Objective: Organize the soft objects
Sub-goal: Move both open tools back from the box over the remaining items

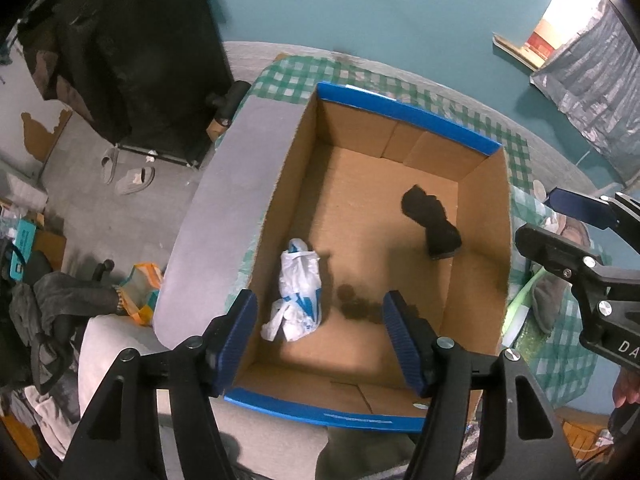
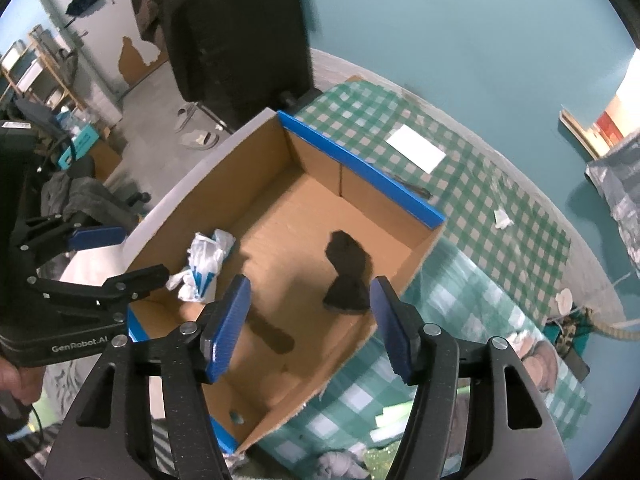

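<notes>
1. cardboard box point(image 1: 476, 208): brown corrugated cardboard, matt inside; rim edges carry smooth blue tape; floor shows dark stains.
2. plastic bag point(image 1: 298, 292): thin white-and-blue film, crinkled, slightly glossy.
3. black cloth item point(image 1: 432, 220): soft knit-like fabric, matt, fuzzy.
4. left gripper point(image 1: 320, 344): matt black plastic arms, shiny metal screw heads, ribbed blue pads point(image 1: 236, 340).
5. right gripper point(image 2: 308, 328): same finish.
6. checked cover point(image 2: 480, 200): green-and-white woven cloth, matt.
7. white sheet point(image 2: 416, 148): smooth paper.
</notes>
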Available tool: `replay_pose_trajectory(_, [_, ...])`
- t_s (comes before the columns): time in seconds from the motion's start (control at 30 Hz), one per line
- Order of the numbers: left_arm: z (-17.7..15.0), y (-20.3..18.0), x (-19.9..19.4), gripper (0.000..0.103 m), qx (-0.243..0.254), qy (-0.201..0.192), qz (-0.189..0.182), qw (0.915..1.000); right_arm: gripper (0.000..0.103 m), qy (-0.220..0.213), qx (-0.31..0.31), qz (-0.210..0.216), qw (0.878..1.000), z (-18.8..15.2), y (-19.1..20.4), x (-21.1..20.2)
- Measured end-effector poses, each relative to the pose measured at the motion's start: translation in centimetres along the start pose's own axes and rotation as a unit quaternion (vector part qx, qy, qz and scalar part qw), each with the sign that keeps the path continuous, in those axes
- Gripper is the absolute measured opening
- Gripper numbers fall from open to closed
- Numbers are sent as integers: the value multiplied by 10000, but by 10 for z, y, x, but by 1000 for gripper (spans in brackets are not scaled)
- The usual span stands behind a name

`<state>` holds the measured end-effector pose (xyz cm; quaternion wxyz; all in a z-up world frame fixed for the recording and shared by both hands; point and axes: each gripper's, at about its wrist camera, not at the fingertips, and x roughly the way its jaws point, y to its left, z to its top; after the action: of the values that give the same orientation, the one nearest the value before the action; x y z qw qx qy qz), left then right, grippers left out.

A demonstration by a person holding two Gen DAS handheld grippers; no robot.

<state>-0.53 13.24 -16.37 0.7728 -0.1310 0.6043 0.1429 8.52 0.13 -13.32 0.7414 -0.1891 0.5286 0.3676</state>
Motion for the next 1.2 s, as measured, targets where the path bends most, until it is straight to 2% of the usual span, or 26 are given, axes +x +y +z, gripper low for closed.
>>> replay_pose_trajectory(0.7, [6, -61, -9, 66, 668, -76, -245, 9974, 64, 46, 1167, -284, 9927, -57, -81, -25])
replay_pose_trajectory(1.2, [-1, -122, -15, 66, 1308, -87, -427, 9904, 64, 237, 2046, -595, 9768, -118, -148, -35])
